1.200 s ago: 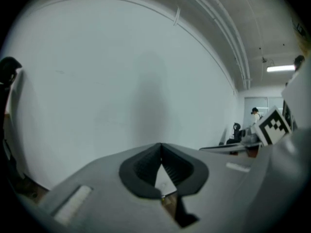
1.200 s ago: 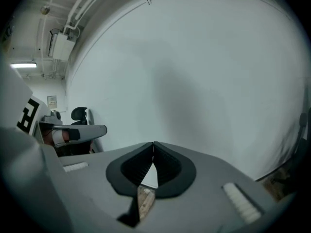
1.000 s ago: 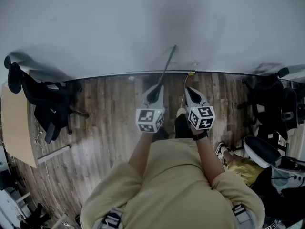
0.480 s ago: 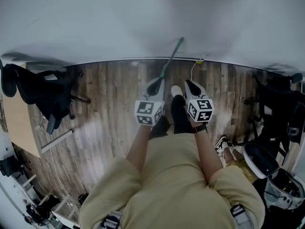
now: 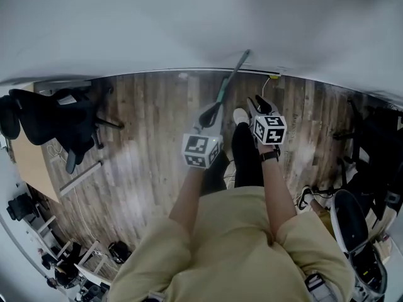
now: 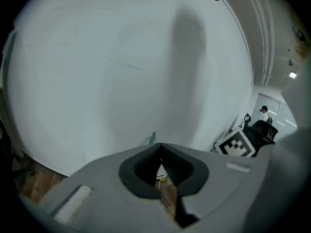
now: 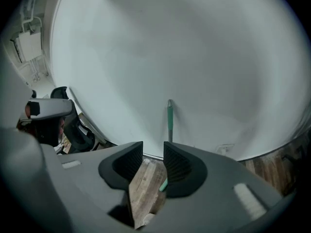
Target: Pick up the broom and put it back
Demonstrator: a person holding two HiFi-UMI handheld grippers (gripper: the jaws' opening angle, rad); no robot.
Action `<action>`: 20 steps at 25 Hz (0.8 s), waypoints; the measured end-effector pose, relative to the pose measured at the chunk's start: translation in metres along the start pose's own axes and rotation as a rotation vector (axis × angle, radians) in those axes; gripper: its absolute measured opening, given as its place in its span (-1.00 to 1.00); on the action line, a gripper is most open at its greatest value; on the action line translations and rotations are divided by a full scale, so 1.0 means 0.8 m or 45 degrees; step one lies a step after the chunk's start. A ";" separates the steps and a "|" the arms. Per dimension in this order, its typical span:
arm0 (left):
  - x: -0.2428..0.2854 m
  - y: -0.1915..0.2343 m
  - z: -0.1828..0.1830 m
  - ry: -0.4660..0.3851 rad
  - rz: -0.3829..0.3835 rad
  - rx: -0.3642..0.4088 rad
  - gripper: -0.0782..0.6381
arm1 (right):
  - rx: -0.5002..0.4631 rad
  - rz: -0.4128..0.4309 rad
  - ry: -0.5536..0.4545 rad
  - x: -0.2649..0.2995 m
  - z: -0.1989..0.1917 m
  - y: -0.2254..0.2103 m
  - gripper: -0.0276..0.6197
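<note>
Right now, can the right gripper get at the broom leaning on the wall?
Probably yes. The right gripper grips nothing, its jaws have just been opening, and the broom leans ahead, slightly off-centre, with only floor between.

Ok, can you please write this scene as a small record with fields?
broom: leaning on the white wall, not held
left gripper: jaws together, empty
right gripper: jaws apart, just been opening; only wooden floor seen between them
person: standing, facing the wall
at the left: black office chair
</note>
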State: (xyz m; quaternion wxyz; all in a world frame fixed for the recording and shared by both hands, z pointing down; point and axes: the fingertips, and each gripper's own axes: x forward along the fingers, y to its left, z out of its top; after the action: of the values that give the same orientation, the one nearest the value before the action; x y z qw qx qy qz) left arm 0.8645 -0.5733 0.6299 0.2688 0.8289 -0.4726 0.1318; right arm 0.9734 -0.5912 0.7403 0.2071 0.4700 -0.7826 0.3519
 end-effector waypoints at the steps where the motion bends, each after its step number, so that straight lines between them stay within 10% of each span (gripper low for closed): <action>1: 0.009 0.006 -0.004 0.006 0.009 0.003 -0.79 | 0.012 0.003 0.002 0.015 0.000 -0.006 -0.48; 20: 0.090 0.094 -0.044 0.012 0.134 0.017 -0.79 | 0.152 0.001 0.067 0.266 -0.008 -0.083 -0.24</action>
State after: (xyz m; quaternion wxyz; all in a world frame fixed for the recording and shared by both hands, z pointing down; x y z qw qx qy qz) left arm 0.8391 -0.6351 0.7170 0.2582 0.8040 -0.5133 0.1529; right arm 0.9313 -0.7324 0.9079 0.1990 0.4718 -0.7547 0.4101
